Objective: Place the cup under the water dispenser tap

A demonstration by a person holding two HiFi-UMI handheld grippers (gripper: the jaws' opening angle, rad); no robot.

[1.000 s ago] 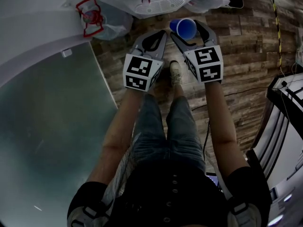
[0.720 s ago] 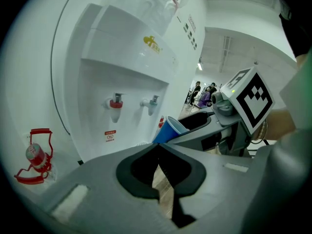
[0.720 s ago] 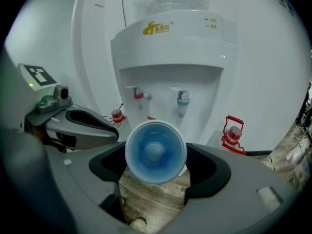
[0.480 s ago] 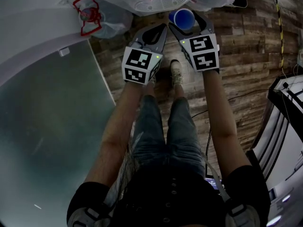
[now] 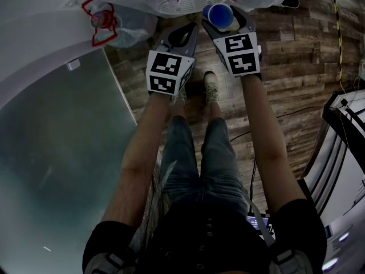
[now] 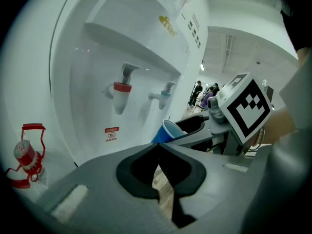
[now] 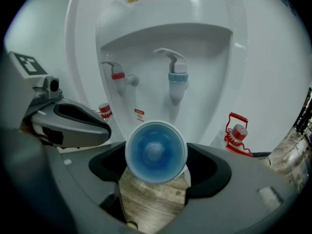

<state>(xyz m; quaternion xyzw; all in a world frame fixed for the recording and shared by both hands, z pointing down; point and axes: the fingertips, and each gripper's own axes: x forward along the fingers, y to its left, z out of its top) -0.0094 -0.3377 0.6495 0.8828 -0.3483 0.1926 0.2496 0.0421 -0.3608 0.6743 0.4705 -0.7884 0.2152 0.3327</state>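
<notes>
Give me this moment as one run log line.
right gripper: jaws shut on blue cup | left gripper: jaws shut, empty | cup: held in front of water dispenser, not yet set down

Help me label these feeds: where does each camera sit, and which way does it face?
Head view: on the person's head, looking steeply down at the floor, arms, legs, left tongs and right tongs.
Left gripper view: rides the shut, empty left tongs, facing the water dispenser obliquely.
Right gripper view: rides the right tongs, facing the dispenser squarely; they grip the blue cup.
Shared: cup in all three; dispenser in both gripper views.
</notes>
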